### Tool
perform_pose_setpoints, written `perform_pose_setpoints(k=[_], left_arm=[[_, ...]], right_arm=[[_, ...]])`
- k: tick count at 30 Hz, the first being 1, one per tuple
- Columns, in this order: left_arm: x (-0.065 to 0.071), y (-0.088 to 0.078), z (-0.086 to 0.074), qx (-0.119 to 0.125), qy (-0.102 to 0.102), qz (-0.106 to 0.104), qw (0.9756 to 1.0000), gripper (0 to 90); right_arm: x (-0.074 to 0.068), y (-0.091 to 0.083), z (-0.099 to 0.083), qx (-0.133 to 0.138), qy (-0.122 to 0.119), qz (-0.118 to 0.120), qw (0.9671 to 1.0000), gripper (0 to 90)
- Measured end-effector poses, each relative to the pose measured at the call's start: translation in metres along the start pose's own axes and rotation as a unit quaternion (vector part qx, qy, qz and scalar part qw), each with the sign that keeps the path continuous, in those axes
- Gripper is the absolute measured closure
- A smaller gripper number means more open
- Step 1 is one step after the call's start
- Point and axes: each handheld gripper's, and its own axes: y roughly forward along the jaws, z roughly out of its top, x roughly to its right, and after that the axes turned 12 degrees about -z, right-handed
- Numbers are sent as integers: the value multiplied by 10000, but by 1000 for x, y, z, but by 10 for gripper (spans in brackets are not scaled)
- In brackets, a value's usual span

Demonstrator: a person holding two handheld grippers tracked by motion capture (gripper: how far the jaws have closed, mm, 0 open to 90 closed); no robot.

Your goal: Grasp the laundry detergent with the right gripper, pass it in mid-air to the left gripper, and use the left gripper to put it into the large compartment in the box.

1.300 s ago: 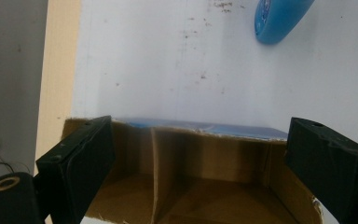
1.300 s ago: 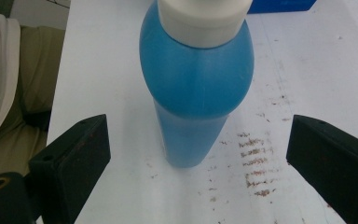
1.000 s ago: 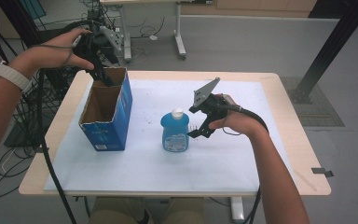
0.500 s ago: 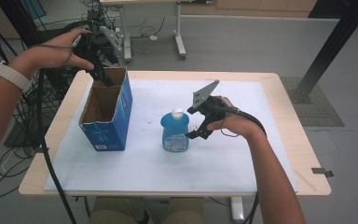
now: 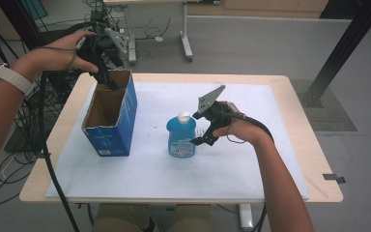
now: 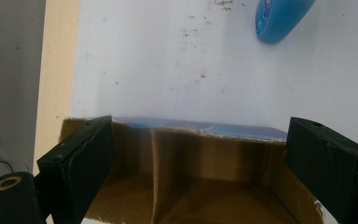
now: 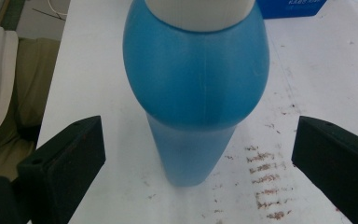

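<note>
On the white sheet that covers the desk (image 5: pixel 280 159), the blue bottle (image 5: pixel 181 136) stands upright with its white cap (image 5: pixel 184 116) on, just beside my right claw (image 5: pixel 204 136). That claw's jaws have just been opening and now stand wide to either side of the bottle without pressing it, so I judge I am lined up to take it by the waist. My left claw (image 5: pixel 101 77) hangs at the far rim of the open cardboard box (image 5: pixel 111 135), jaws wide with the far wall between them, probably to steady the box. I hold nothing in either claw. The box stands near the bottle on its left, and the sheet between them is bare, so only the box's near wall would need clearing on the way in.
</note>
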Motion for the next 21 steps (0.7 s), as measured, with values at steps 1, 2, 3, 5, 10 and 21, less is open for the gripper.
perform_pose_setpoints(k=[1, 2, 3, 5, 10, 21], left_arm=[[0, 0, 0, 0, 0, 0, 10000, 96], [0, 0, 0, -7, -3, -2, 10000, 96], [0, 1, 0, -10, -7, -6, 10000, 96], [0, 1, 0, -20, -7, -5, 10000, 96], [-1, 1, 0, -21, -6, -10, 10000, 96], [0, 2, 0, -25, -12, -6, 10000, 97]], right_arm=[[0, 0, 0, 0, 0, 0, 10000, 25], [0, 1, 0, 12, 13, -6, 10000, 24], [0, 1, 0, 13, 14, -12, 10000, 24], [0, 2, 0, 13, 6, -22, 10000, 24], [-1, 5, 0, 32, -8, -4, 10000, 24], [-2, 8, -2, 89, 19, -50, 9999, 25]])
